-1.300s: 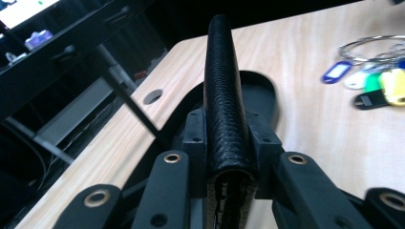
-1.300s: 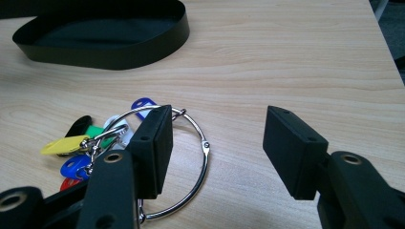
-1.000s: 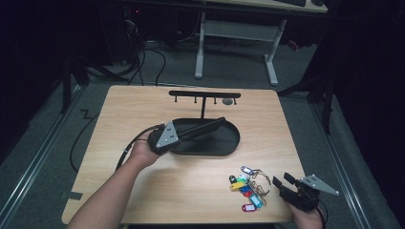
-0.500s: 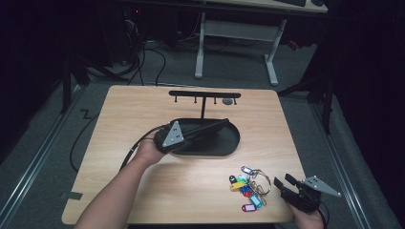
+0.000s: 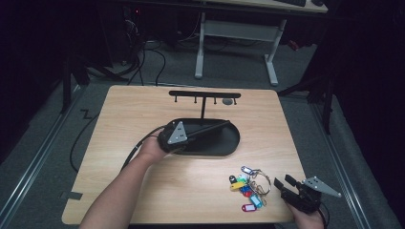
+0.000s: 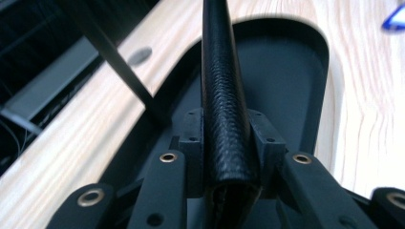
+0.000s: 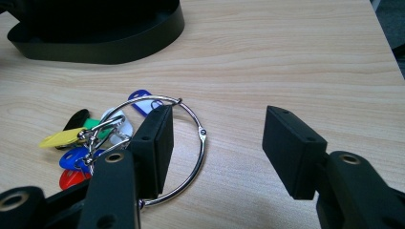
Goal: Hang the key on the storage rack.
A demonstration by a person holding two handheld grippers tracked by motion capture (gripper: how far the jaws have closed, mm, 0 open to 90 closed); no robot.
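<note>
Grainy black leather strap (image 6: 223,109), shiny metal ring (image 7: 191,143), pale wood table (image 5: 143,109)

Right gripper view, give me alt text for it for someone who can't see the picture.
The right gripper is open just above a wooden table, one of its black fingers in front of a large metal key ring. Colored key tags are bunched at the ring's left, and a black tray sits farther back.

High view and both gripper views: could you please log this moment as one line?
left gripper: shut on tray rim | right gripper: open, one jaw over key ring | coloured tags: on table
</note>
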